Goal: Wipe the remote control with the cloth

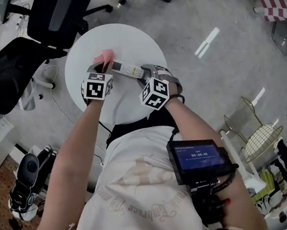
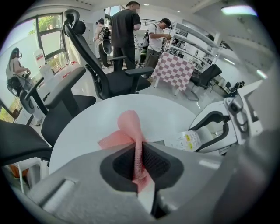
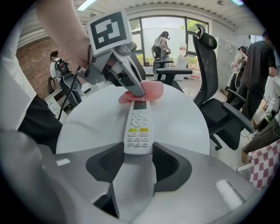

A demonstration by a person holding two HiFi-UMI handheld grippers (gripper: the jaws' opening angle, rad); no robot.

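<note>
In the head view, the remote control sits over the round white table, between the two claws. The left gripper pinches the pink cloth at one end of the remote. The right gripper holds the other end. I think the remote could tip or slip out, because only one end is held and the cloth pushes on the far end.

In the left gripper view, the jaws are squeezed tight on a thin fold of the cloth. The rest of the cloth pokes out in front. The remote is off to the right, just beside this claw and not inside it. Only a little cloth is pinched, so a hard rub might pull it loose.

In the right gripper view, the jaws hug the bottom end of the remote, with one pad on each side and the buttons facing up. The remote points away from this claw. The cloth touches its far end, by the little screen. The cloth is bunched up small, so it might miss the buttons. I cannot tell if the remote rests on the table.
</note>
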